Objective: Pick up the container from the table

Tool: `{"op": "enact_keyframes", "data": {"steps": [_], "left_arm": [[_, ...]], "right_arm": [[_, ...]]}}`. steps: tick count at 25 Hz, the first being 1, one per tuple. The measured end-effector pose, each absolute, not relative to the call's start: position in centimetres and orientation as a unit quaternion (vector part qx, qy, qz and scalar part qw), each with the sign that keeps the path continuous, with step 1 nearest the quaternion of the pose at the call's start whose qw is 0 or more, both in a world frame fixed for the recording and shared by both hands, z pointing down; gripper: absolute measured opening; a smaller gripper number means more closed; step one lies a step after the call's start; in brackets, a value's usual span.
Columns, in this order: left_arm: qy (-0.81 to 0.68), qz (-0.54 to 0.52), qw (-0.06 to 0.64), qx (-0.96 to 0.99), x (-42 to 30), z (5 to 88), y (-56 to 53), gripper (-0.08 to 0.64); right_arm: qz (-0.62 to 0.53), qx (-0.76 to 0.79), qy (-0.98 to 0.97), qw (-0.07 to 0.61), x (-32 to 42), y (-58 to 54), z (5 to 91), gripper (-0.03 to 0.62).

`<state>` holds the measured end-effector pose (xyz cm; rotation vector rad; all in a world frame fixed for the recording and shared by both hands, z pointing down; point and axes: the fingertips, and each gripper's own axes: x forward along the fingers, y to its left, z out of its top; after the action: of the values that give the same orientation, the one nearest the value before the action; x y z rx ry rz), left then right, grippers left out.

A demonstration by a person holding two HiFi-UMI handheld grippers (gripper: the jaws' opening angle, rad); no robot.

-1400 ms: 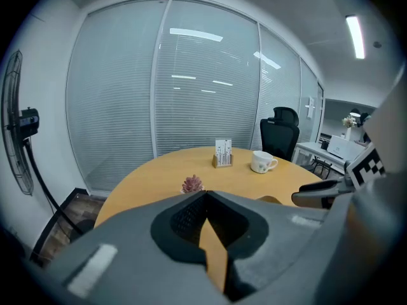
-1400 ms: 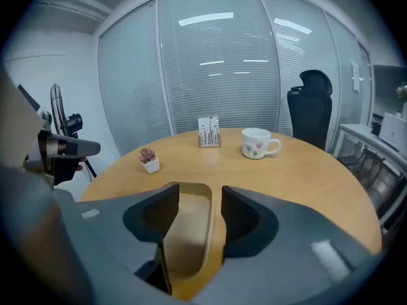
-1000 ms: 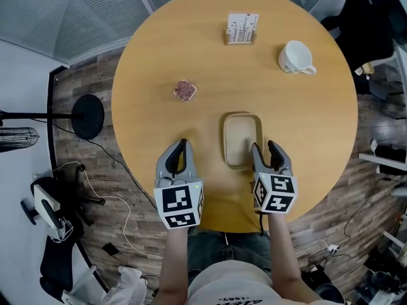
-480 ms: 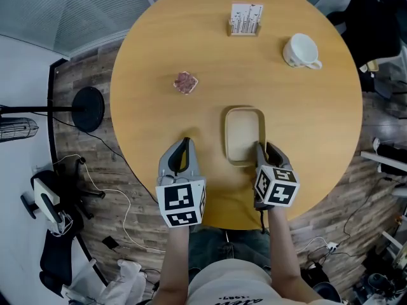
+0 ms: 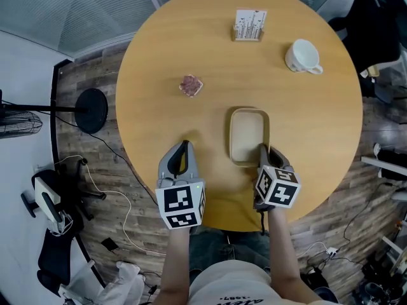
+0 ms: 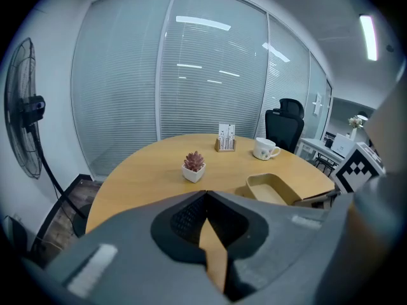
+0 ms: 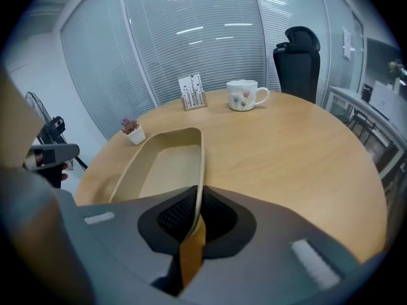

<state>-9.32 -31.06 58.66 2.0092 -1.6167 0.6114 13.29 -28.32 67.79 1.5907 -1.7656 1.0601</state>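
The beige oblong container (image 5: 248,135) lies open and empty on the round wooden table (image 5: 305,119), near its front edge. My right gripper (image 5: 264,152) is shut on the near right rim of the container (image 7: 165,170); in the right gripper view the rim runs straight into the closed jaws of that gripper (image 7: 194,218). My left gripper (image 5: 184,147) hovers over the table's front edge, left of the container and apart from it. Its jaws are shut with nothing between them (image 6: 205,199). The container (image 6: 273,189) shows to its right.
A small potted succulent (image 5: 190,85) stands left of centre. A card holder (image 5: 249,25) and a white mug (image 5: 301,56) sit at the far side. A black office chair (image 7: 300,53) stands beyond the table, a fan stand (image 5: 89,110) on the floor at left.
My right gripper has gone from open beside the container's right rim to shut on it. The left gripper has stayed where it was.
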Motion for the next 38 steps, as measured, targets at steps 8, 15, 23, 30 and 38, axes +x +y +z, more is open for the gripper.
{"op": "enact_keyframes", "data": {"steps": [8, 15, 23, 30, 38], "left_arm": [[-0.607, 0.201, 0.225, 0.735, -10.3, 56.0, -31.6, 0.0], [-0.619, 0.175, 0.197, 0.74, -11.0, 52.0, -32.1, 0.0], [-0.63, 0.141, 0.162, 0.746, -11.6, 47.0, -32.4, 0.0], [-0.639, 0.107, 0.131, 0.75, -11.7, 42.7, -32.7, 0.0], [-0.646, 0.078, 0.092, 0.754, -11.6, 38.1, -32.5, 0.0]], "right_arm": [[0.363, 0.609, -0.67, 0.218, 13.5, -30.6, 63.1, 0.035], [0.321, 0.631, -0.682, 0.184, 13.9, -32.3, 58.0, 0.035], [0.284, 0.649, -0.69, 0.148, 14.3, -32.8, 52.5, 0.035], [0.251, 0.66, -0.699, 0.113, 14.9, -33.5, 47.8, 0.035], [0.208, 0.669, -0.708, 0.086, 15.5, -33.7, 43.2, 0.035]]}}
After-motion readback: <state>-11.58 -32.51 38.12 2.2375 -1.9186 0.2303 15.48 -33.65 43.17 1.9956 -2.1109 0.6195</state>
